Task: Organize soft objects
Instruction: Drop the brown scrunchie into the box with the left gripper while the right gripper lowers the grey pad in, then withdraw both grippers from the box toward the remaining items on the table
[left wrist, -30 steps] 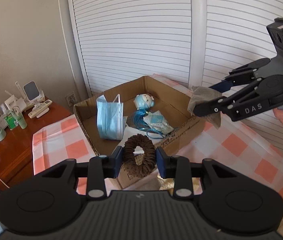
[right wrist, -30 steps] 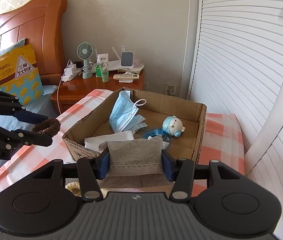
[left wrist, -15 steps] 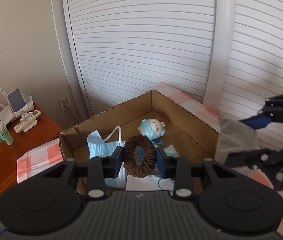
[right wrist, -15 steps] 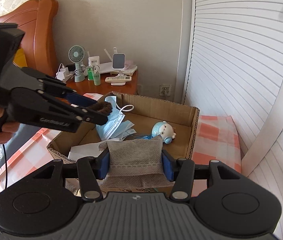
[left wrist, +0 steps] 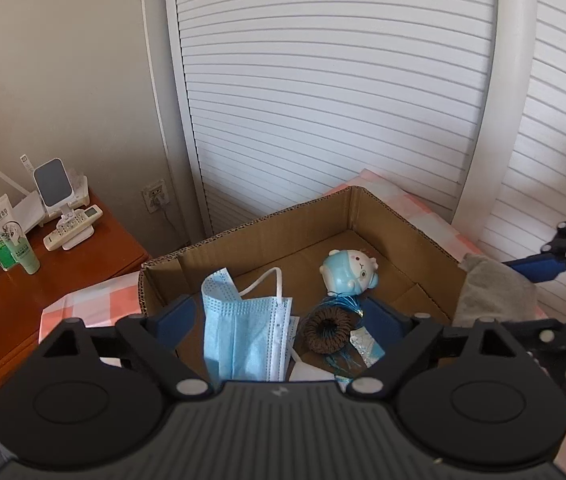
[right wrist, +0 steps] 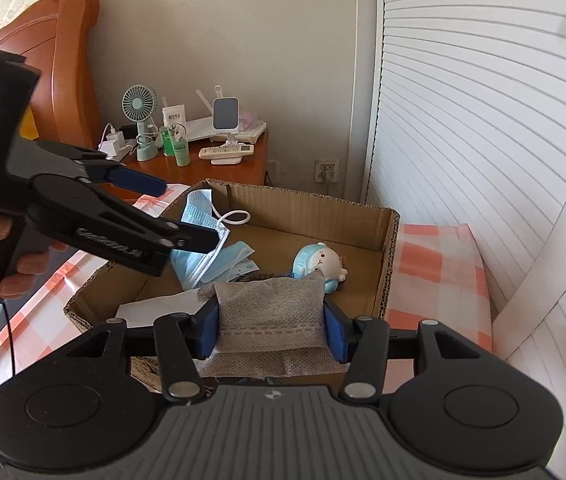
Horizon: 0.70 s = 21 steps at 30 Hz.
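Note:
An open cardboard box point(left wrist: 267, 216) point(right wrist: 311, 200) holds a blue face mask point(left wrist: 243, 332) point(right wrist: 203, 248), a blue plush toy point(left wrist: 349, 272) point(right wrist: 319, 260) and a brown scrunchie point(left wrist: 327, 330). The scrunchie lies loose on blue string on the box floor. Above the box my left gripper point(left wrist: 279, 316) point(right wrist: 185, 214) is opening its jaws wide, and its pads touch nothing. My right gripper point(right wrist: 271, 328) point(left wrist: 523, 300) is shut on a grey fabric pouch point(right wrist: 271, 312) point(left wrist: 495, 296), held at the box's near edge.
The box rests on a pink-and-white checked cloth point(right wrist: 435, 256). A wooden nightstand point(left wrist: 63, 276) point(right wrist: 219, 168) carries a small fan point(right wrist: 139, 104), bottles, a remote and a phone stand. White louvred doors point(left wrist: 323, 100) stand behind the box. White paper point(right wrist: 155, 308) lies inside it.
My left gripper moved over the box and opened, and the brown scrunchie dropped onto the box floor. My right gripper, with the grey pouch, came closer to the box.

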Each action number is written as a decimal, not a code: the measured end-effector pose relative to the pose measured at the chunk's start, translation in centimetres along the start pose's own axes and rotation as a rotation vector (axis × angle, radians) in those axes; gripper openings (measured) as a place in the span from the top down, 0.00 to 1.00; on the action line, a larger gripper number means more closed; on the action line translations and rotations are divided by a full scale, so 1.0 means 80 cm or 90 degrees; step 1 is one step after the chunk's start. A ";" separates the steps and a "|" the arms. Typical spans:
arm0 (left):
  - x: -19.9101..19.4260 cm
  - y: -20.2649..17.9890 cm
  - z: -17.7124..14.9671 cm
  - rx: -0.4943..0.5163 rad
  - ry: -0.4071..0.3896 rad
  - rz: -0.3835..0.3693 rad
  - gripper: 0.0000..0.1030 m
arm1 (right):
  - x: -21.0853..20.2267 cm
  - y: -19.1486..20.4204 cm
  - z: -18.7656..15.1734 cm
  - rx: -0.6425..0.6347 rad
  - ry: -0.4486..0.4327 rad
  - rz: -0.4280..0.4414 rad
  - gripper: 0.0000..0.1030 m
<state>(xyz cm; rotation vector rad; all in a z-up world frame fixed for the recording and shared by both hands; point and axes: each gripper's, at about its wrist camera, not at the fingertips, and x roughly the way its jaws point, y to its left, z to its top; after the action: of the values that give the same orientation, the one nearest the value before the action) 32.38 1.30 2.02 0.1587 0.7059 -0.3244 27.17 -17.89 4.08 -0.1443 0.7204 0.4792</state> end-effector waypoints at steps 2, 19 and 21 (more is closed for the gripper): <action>-0.015 0.002 -0.003 0.007 -0.011 -0.003 0.07 | 0.009 -0.001 0.002 0.010 0.006 0.000 0.45; -0.133 0.008 -0.091 0.002 -0.037 -0.015 0.02 | 0.074 0.025 0.066 0.036 0.005 -0.022 0.45; -0.142 0.004 -0.104 -0.002 -0.043 -0.005 0.02 | 0.086 0.029 0.075 0.043 0.004 -0.028 0.45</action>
<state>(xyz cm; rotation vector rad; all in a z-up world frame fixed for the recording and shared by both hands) 19.25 6.38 3.26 0.1415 0.6407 -0.3354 34.17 -11.58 4.11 -0.0979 0.7377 0.4113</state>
